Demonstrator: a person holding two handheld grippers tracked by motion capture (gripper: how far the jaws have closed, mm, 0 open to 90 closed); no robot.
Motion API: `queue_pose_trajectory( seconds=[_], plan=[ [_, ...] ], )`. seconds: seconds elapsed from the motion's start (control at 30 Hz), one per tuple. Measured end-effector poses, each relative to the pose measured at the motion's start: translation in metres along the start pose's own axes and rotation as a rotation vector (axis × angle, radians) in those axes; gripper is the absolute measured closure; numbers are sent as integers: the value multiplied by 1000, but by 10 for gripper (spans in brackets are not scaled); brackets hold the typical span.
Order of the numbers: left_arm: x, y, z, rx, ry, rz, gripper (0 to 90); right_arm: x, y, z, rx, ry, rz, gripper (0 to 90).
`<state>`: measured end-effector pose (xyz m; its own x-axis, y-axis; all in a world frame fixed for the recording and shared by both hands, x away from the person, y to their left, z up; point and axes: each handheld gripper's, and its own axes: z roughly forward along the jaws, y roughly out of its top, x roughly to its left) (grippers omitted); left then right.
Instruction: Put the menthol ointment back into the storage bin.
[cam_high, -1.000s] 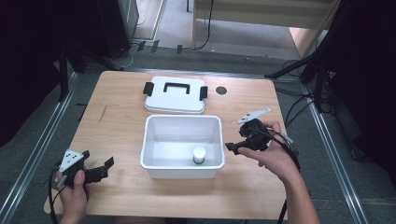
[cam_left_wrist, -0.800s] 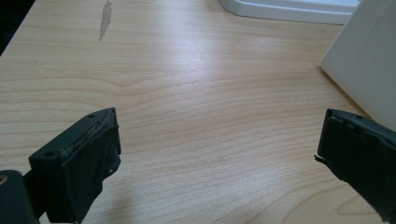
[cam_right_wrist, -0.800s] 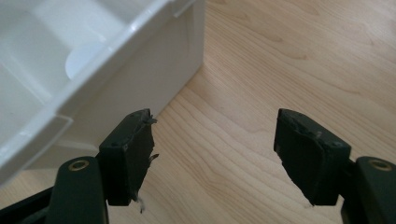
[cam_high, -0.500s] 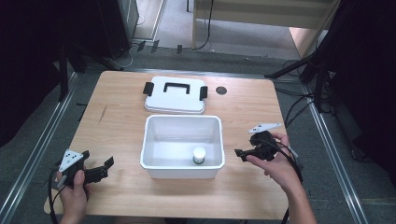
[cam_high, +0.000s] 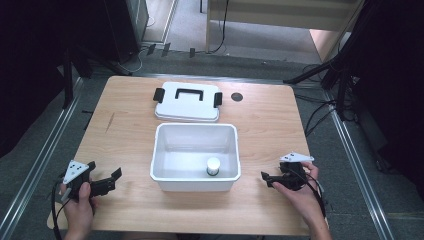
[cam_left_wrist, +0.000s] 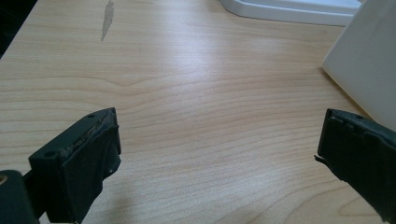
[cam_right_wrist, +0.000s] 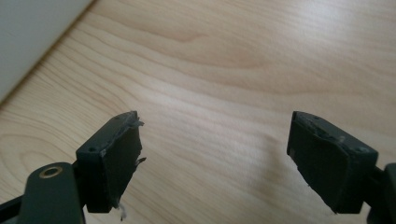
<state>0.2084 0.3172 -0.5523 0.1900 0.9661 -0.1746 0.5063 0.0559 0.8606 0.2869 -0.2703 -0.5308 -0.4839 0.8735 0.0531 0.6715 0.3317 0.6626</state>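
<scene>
One small white-capped jar (cam_high: 213, 166) stands inside the open white tub (cam_high: 195, 176) at mid-table, its lid (cam_high: 187, 102) lying just behind, while the left gripper (cam_high: 111, 180) and right gripper (cam_high: 265, 176) — jaws spread, holding nothing — rest on either side.

On your tabletop (cam_high: 125, 125) the open bin (cam_high: 195, 157) sits at the middle, nearer the front edge, with the small jar (cam_high: 213, 166) inside it against its front wall, toward its right. The lid (cam_high: 188, 101) lies flat just behind the bin, near the back edge, and a round hole (cam_high: 237, 96) is beside the lid on its right. Your left gripper (cam_high: 107, 181) rests near the front left corner and your right gripper (cam_high: 266, 177) near the front right corner, each well apart from the bin, jaws pointing toward it.
</scene>
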Motion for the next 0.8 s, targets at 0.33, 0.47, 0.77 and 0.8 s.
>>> queue_pose_trajectory(
  seconds=[0.33, 0.47, 0.77, 0.8],
  plan=[
    [-1, 0, 0, 6, 1, -1, 1, -7, -38, -9, -170, -46, 70, 165],
    [-1, 0, 0, 6, -2, 6, 1, -10, -43, -16, -259, -63, 139, 155],
    [-3, 0, 1, 15, 2, 24, 1, -17, -43, -15, -258, -60, 213, 147],
    [-3, 0, 1, 15, 2, 24, 1, -17, -43, -15, -258, -60, 213, 147]
  ],
)
